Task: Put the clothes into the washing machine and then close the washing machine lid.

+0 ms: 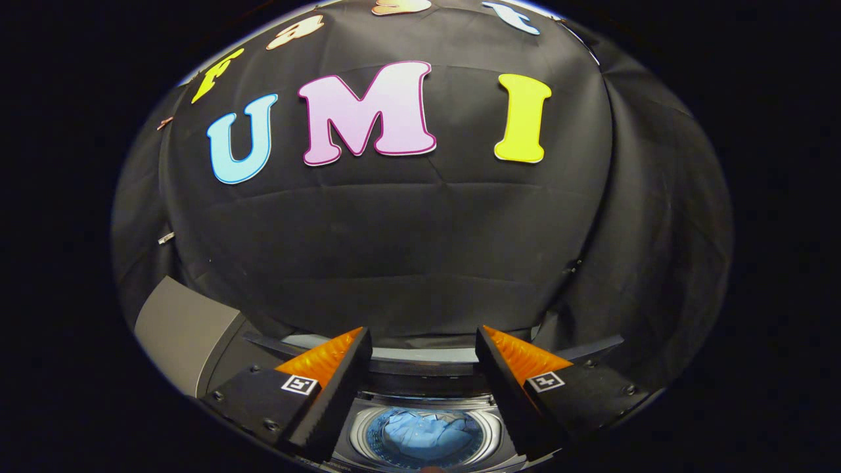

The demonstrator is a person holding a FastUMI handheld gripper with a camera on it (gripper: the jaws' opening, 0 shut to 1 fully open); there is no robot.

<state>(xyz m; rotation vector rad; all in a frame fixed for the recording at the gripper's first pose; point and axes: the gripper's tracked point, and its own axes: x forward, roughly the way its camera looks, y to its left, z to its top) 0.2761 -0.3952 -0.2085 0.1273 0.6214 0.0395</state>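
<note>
Your tongs gape wide, empty, above washing machine. Blue clothes already in drum. Lid, probably light, stiff: take front edge.

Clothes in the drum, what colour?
Light blue clothes, seen in the gripper view between the open gripper fingers.

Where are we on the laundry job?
Done: blue clothes lie inside the washing machine drum. In hand: nothing; gripper fingers are apart and empty above the opening. Left: closing the lid, standing raised beside the opening.
</note>
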